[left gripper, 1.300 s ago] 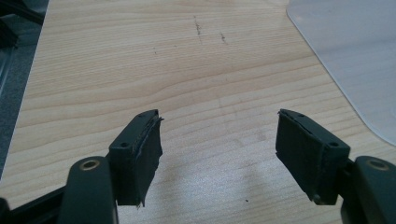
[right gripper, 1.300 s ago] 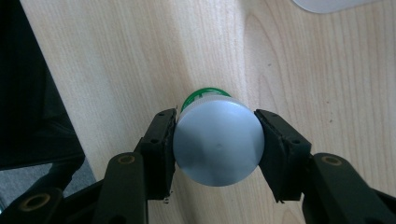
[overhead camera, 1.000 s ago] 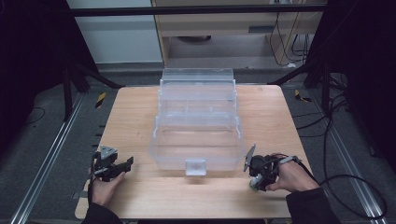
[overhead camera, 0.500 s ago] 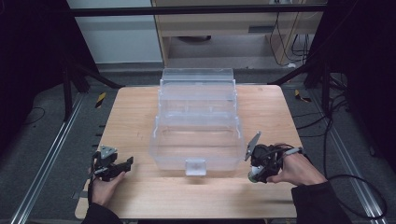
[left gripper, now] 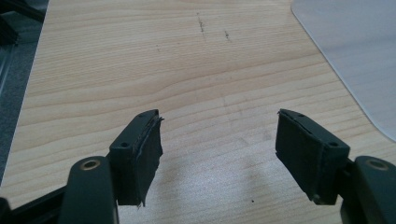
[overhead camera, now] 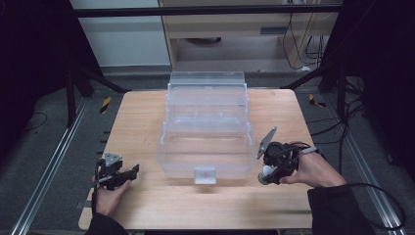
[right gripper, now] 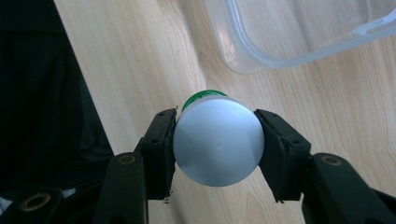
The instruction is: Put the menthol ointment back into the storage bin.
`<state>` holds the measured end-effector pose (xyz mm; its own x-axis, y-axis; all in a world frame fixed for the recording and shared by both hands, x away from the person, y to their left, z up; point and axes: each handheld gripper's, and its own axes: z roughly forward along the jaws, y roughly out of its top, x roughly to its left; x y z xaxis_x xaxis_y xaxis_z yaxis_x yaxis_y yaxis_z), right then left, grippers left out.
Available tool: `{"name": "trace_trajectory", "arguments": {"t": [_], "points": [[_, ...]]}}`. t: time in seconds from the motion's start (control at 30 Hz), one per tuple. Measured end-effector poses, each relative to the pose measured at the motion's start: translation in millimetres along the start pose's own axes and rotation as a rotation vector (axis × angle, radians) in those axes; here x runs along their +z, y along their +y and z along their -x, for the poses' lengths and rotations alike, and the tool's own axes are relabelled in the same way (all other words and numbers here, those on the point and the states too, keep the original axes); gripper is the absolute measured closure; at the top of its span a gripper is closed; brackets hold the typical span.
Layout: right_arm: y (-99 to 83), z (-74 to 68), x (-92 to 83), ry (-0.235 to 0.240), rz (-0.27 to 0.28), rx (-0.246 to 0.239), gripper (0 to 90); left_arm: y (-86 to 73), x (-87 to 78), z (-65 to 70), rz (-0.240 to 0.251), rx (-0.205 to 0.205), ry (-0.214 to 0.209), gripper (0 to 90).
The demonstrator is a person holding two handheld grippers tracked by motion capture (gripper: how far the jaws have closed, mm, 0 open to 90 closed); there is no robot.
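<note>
A clear tiered plastic organizer point(overhead camera: 205, 132) stands open on the wooden table point(overhead camera: 147, 122), its trays apparently bare. The right gripper point(right gripper: 217, 144) pinches a small green-banded white container point(right gripper: 217, 142); the left gripper point(left gripper: 219, 149) rests spread wide.

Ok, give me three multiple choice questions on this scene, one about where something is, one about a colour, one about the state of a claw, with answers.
1. Where does the clear plastic box stand?
A. on the floor
B. in the middle of the wooden table
C. on a shelf

2. What colour shows behind the pale cap of the small container?
A. red
B. blue
C. green

3. What state is the left claw in?
A. open, holding nothing
B. shut on a container
C. shut on a cloth

Answers:
1 B, the high view shows the box on the tabletop between the two hands.
2 C, a green rim peeks past the cap in the right gripper view, where the right claw is shut on the container.
3 A, its jaws stand wide apart over bare wood.
</note>
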<state>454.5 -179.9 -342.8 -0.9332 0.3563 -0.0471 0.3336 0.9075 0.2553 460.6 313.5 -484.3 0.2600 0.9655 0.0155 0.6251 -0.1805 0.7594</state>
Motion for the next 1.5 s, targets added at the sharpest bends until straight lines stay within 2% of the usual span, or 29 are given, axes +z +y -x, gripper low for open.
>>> {"name": "trace_trajectory", "arguments": {"t": [0.4,0.5,0.83,1.0,1.2,1.5], "points": [[5.2,5.6,-12.7,-0.002,0.053,0.013,50.4,-0.2,1.1,-1.1,-0.004,-0.005,0.003,31.0],[5.9,6.3,-14.8,0.000,0.046,0.028,50.4,-0.2,1.2,-0.8,-0.004,-0.004,0.003,31.0],[16.5,11.4,-24.5,-0.019,0.064,0.011,50.4,-0.2,1.5,-0.7,-0.005,-0.002,0.003,31.0],[23.0,16.1,-28.1,-0.022,0.064,0.023,50.5,-0.1,1.4,-0.8,-0.005,-0.003,0.002,31.0],[29.7,20.1,-29.8,-0.026,0.073,0.009,50.4,0.0,1.4,-1.0,-0.005,-0.003,0.002,31.1],[38.6,31.9,-27.4,-0.036,0.102,0.022,50.4,0.2,1.6,-0.7,-0.005,0.000,-0.001,31.0]]}}
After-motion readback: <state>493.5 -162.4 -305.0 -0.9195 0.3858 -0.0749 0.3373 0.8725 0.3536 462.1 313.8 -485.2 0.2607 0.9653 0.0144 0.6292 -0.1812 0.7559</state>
